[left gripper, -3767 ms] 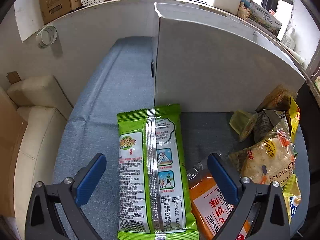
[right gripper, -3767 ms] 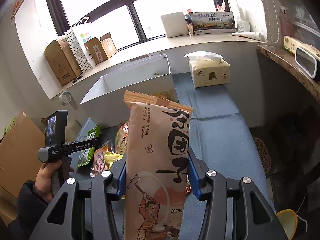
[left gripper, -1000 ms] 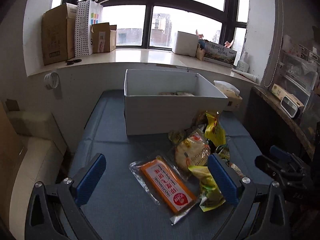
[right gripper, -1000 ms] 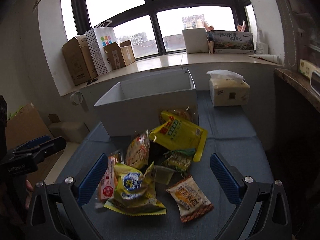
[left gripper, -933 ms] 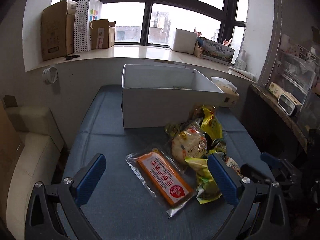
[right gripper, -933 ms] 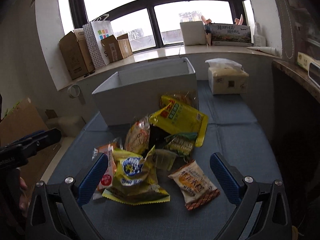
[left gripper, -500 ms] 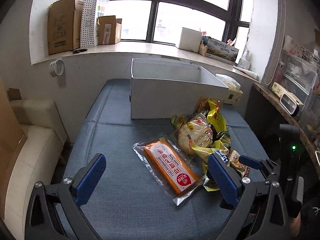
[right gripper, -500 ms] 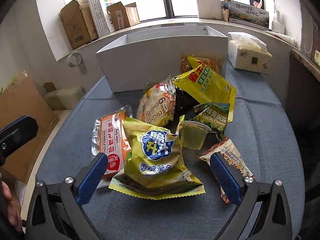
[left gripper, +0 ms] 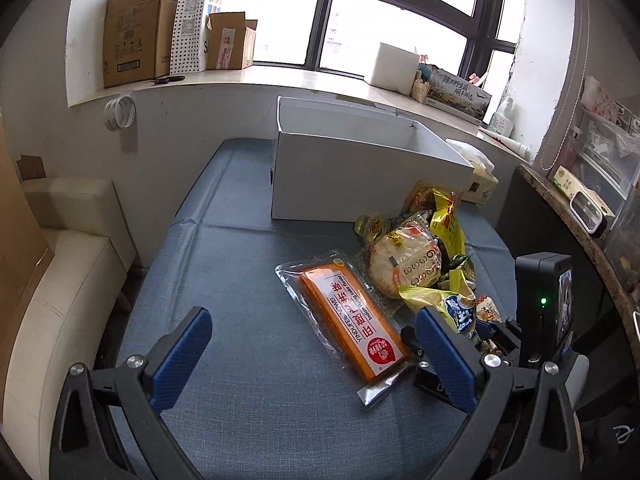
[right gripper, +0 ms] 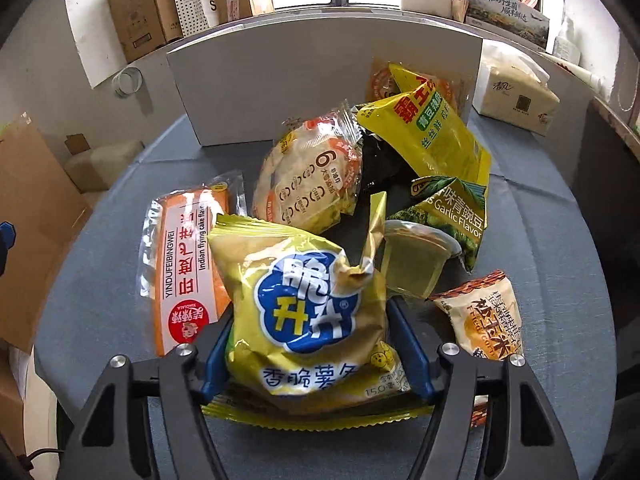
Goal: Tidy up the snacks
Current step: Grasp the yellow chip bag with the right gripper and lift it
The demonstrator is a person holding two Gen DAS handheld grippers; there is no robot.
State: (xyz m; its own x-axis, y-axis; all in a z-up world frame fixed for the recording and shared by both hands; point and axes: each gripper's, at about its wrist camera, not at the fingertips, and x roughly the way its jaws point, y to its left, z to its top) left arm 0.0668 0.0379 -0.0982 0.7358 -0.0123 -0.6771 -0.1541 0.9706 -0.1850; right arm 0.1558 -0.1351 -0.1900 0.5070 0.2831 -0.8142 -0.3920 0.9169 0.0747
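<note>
Your right tool is closing its jaws on the puffy yellow chip bag, whose lower half sits between the blue pads; they look to be just meeting its sides, so let them finish gently and stop once the bag dents, because an air-filled pack will slip or burst if pinched hard. Lift straight up before swinging, since the orange flying-cake pack lies touching it on the left and the jelly cup and fried-corn packet sit just to the right. Beyond the pile stands the white box, the likely destination. Your left tool hangs released over bare blue cushion, the orange pack just ahead; keep it clear.
</note>
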